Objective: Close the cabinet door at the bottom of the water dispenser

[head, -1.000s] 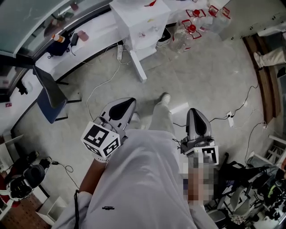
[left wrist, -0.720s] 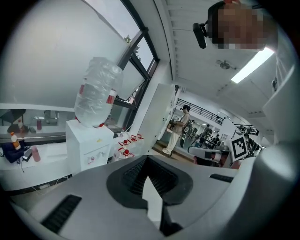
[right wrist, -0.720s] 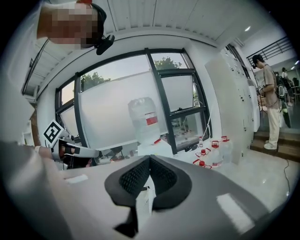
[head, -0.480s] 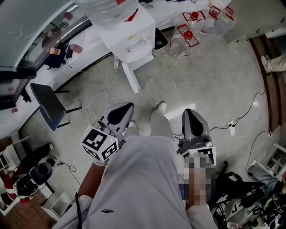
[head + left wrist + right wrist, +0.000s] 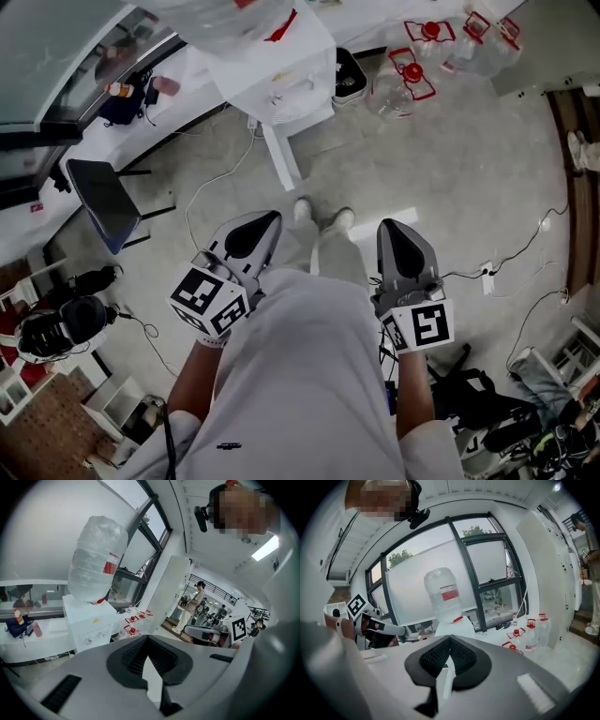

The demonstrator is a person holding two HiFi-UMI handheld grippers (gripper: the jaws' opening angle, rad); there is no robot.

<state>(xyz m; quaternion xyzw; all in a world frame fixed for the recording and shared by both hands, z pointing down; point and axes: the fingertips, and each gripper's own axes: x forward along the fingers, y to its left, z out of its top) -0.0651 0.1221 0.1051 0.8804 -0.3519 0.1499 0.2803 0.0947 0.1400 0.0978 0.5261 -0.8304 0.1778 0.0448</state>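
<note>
**Both grippers carried at the waist, facing the water dispenser across the floor**

The water dispenser (image 5: 281, 70) stands at the far side with an upturned bottle (image 5: 96, 559) on top. The white panel jutting from its base towards the person looks like the cabinet door (image 5: 281, 157) standing open, edge-on. The left gripper (image 5: 253, 234) and right gripper (image 5: 401, 251) are well apart from it, held low and pointing ahead, probably for the approach. Each has its jaws pressed together with nothing between them, which suits pushing the door with a blunt tip.
</note>
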